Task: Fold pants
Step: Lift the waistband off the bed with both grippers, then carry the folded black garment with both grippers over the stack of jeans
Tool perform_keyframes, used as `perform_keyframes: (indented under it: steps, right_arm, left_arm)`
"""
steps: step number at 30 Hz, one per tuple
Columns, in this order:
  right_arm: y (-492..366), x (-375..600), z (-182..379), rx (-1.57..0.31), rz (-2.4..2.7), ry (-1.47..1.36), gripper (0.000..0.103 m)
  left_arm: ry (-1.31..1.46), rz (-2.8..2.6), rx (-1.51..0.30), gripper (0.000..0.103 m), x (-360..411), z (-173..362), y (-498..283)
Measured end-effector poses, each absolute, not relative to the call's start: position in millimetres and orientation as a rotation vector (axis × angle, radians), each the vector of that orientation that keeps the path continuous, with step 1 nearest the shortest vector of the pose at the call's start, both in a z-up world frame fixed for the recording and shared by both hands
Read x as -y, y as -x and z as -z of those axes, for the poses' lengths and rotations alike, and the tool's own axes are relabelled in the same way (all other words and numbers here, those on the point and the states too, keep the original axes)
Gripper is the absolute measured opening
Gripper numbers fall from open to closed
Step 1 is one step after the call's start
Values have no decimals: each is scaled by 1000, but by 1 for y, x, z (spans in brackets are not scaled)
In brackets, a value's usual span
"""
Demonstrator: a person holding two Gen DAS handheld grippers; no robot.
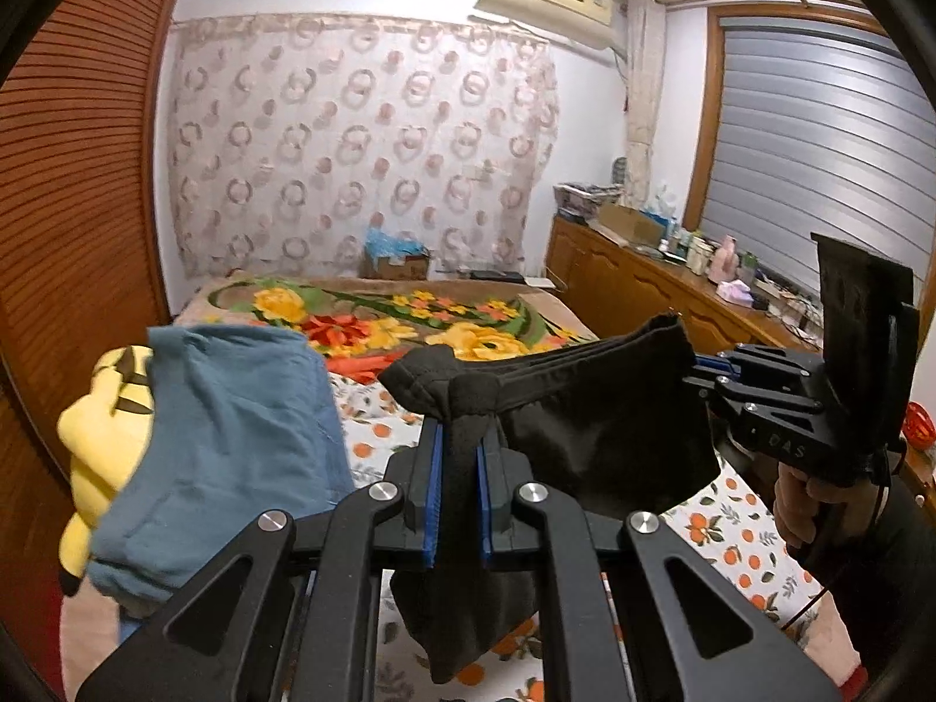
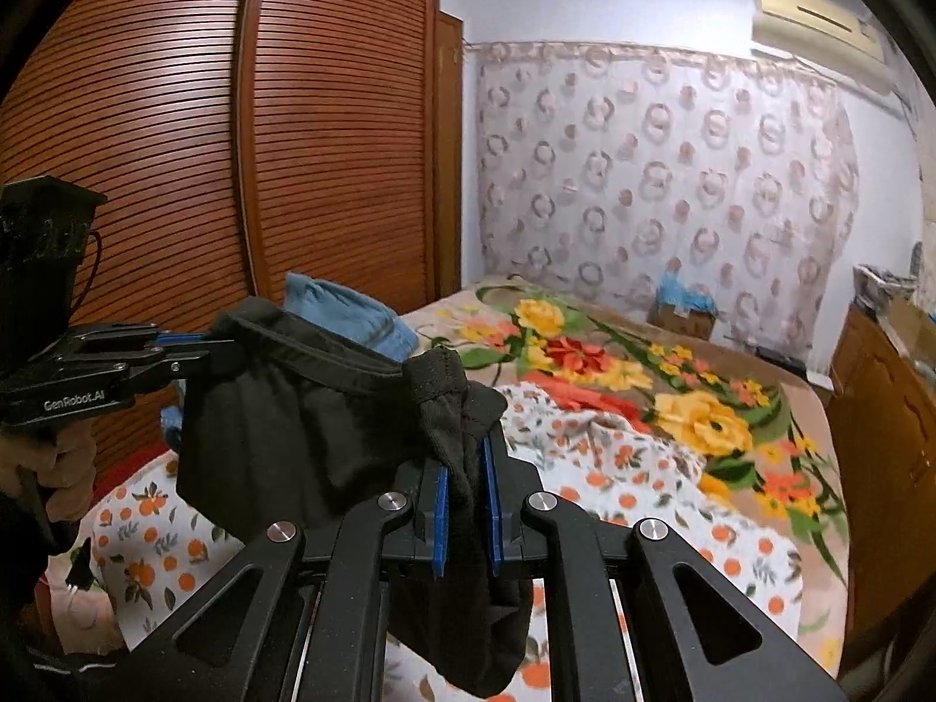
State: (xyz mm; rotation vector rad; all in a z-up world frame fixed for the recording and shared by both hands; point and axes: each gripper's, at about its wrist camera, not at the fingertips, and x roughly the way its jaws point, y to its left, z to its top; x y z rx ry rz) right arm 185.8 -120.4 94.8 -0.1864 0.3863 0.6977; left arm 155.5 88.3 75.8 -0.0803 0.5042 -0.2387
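Black pants [image 1: 596,415] hang in the air above the bed, stretched by the waistband between my two grippers. My left gripper [image 1: 460,439] is shut on one end of the waistband, with cloth bunched between its blue pads. My right gripper [image 2: 466,456] is shut on the other end. In the left wrist view the right gripper [image 1: 702,371] shows at the right, held by a hand. In the right wrist view the left gripper [image 2: 193,351] shows at the left, and the pants [image 2: 292,421] sag between them. The legs hang below, partly hidden.
The bed carries a flowered blanket [image 1: 409,316] and an orange-print sheet [image 1: 743,538]. A blue garment [image 1: 228,439] and a yellow plush toy [image 1: 99,433] lie at the left. A slatted wooden wardrobe [image 2: 175,146] stands on the left, a cluttered wooden dresser [image 1: 661,286] on the right.
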Motion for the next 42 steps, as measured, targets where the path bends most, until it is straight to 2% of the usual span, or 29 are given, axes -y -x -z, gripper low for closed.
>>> perform_keyframes:
  steps: [13,33,42]
  right_arm:
    - [-231,71,-118,-300,-785,287,10]
    - [-300,15,-111,-279,-902,414,10]
    - [-321,-9,-105,-287,-986,486,10]
  left_arm:
    - [100,112,-455,11,-138,-91,-161]
    - [176,-17,-463,11,-177,-66,-154]
    - [196,-116,-533,11,-192,-51,-161]
